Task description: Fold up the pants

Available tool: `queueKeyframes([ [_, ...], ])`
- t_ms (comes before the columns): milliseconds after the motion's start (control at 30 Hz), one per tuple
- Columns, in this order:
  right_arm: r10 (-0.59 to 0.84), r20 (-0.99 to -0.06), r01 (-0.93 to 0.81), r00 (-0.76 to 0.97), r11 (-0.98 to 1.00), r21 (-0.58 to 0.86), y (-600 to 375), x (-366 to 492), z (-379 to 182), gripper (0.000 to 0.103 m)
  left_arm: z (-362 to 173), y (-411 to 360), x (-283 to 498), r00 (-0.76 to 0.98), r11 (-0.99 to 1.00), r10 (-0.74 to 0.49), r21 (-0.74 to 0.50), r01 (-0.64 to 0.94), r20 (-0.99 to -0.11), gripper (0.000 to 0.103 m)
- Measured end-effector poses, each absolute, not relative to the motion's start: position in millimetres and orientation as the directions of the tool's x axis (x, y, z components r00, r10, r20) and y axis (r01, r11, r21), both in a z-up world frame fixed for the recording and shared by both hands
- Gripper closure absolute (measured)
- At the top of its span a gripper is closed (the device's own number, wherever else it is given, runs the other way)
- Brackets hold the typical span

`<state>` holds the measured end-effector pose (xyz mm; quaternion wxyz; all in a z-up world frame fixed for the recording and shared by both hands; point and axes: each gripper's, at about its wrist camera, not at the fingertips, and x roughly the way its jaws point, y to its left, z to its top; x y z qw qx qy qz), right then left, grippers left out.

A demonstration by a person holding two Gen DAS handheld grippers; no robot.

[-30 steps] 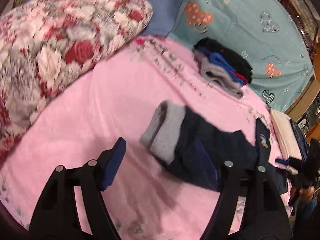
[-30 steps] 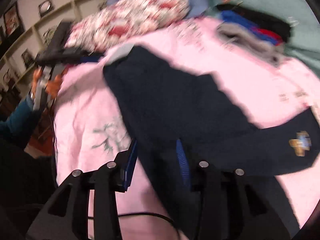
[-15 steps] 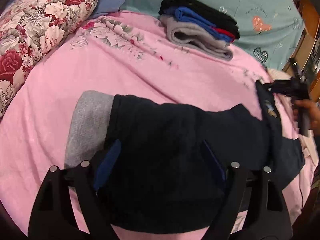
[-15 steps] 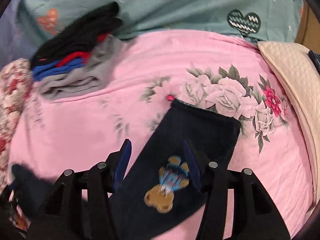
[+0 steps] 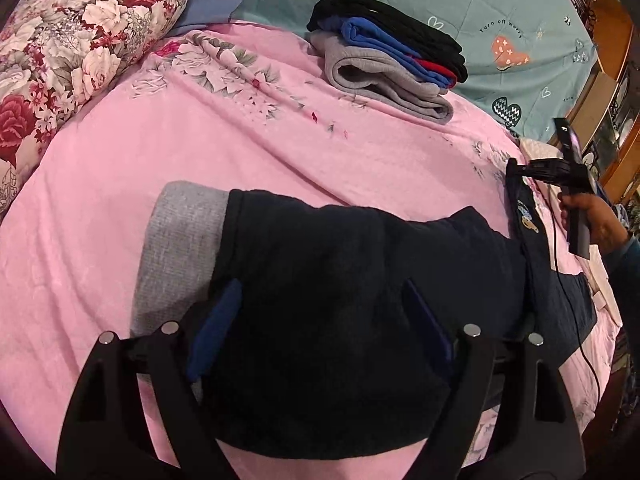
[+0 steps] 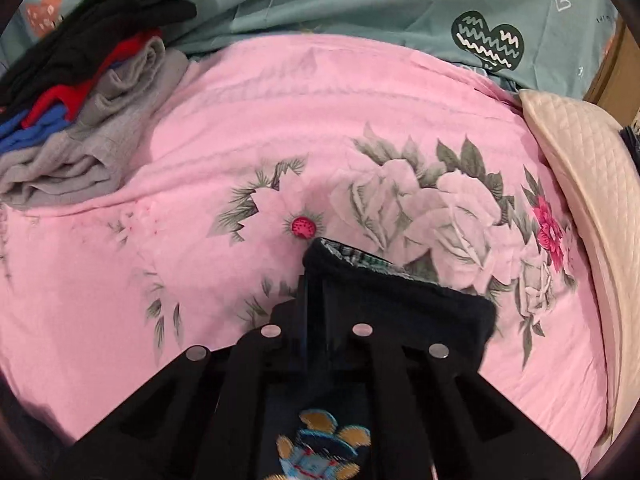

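Since half a second ago the right gripper [image 6: 316, 312] has been closed onto the hem of the dark navy fleece pants [image 5: 328, 320], where earlier its fingers stood spread over the embroidered bear patch [image 6: 320, 456]. The pants are laid on the pink floral blanket [image 5: 200, 152] with their long axis running left to right — grey waistband [image 5: 180, 240] at the left, leg end at the right. The left gripper [image 5: 320, 320] is held spread wide above the pants' near middle, grasping nothing. A stack of folded garments [image 5: 388, 52] lies at the far side.
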<state>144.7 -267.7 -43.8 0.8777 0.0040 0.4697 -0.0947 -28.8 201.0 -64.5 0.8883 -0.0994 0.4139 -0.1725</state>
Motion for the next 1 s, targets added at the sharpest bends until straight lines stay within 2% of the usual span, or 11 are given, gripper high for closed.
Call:
queueKeyframes([
  [100, -0.089, -0.783, 0.179, 0.616, 0.983, 0.030, -290.2, 113.2, -15.8, 0.098, -65.3, 209.4, -28.6, 0.584, 0.904, -0.425, -0.355, 0.238, -0.691, 0.020],
  [333, 0.085, -0.560, 0.134, 0.824, 0.931, 0.339, -359.7, -46.3, 65.2, 0.098, -66.2, 224.0, -22.8, 0.552, 0.866, -0.494, -0.439, 0.242, -0.671, 0.025],
  [467, 0.099, -0.472, 0.151, 0.876, 0.874, 0.462, -400.1, -148.2, 64.0, 0.098, -66.6, 229.5, -19.8, 0.541, 0.857, -0.507, -0.462, 0.230, -0.671, 0.031],
  [533, 0.088, -0.479, 0.193, 0.873, 0.841, 0.505, -412.8, -194.5, 40.6, 0.098, -66.8, 233.4, -18.2, 0.533, 0.850, -0.515, -0.478, 0.221, -0.671, 0.034],
  [667, 0.083, -0.580, 0.297, 0.810, 0.796, 0.527, -425.7, -242.3, -22.9, 0.095, -67.3, 238.7, -15.2, 0.518, 0.847, -0.518, -0.492, 0.201, -0.681, 0.041],
  [767, 0.085, -0.638, 0.364, 0.765, 0.761, 0.538, -437.1, -260.8, -50.4, 0.093, -65.0, 234.5, -17.8, 0.524, 0.869, -0.484, -0.452, 0.199, -0.700, 0.041],
  [800, 0.087, -0.627, 0.361, 0.774, 0.753, 0.550, -441.2, -264.3, -51.0, 0.091, -64.2, 231.8, -18.9, 0.529, 0.880, -0.467, -0.432, 0.199, -0.708, 0.041],
  [833, 0.088, -0.609, 0.358, 0.789, 0.739, 0.570, -446.4, -266.9, -48.6, 0.078, -62.8, 225.6, -22.0, 0.540, 0.897, -0.435, -0.394, 0.198, -0.720, 0.041],
  [867, 0.078, -0.594, 0.362, 0.801, 0.727, 0.584, -450.6, -267.7, -45.1, 0.055, -61.8, 221.1, -24.5, 0.548, 0.911, -0.409, -0.362, 0.199, -0.729, 0.040],
  [900, 0.067, -0.585, 0.366, 0.808, 0.721, 0.589, -453.4, -266.7, -42.0, 0.045, -60.3, 212.5, -28.4, 0.560, 0.928, -0.372, -0.311, 0.205, -0.740, 0.034],
  [1000, 0.069, -0.607, 0.349, 0.792, 0.764, 0.542, -448.5, -246.7, -40.4, 0.045, -57.9, 191.0, -37.6, 0.592, 0.956, -0.288, -0.185, 0.229, -0.753, 0.021],
])
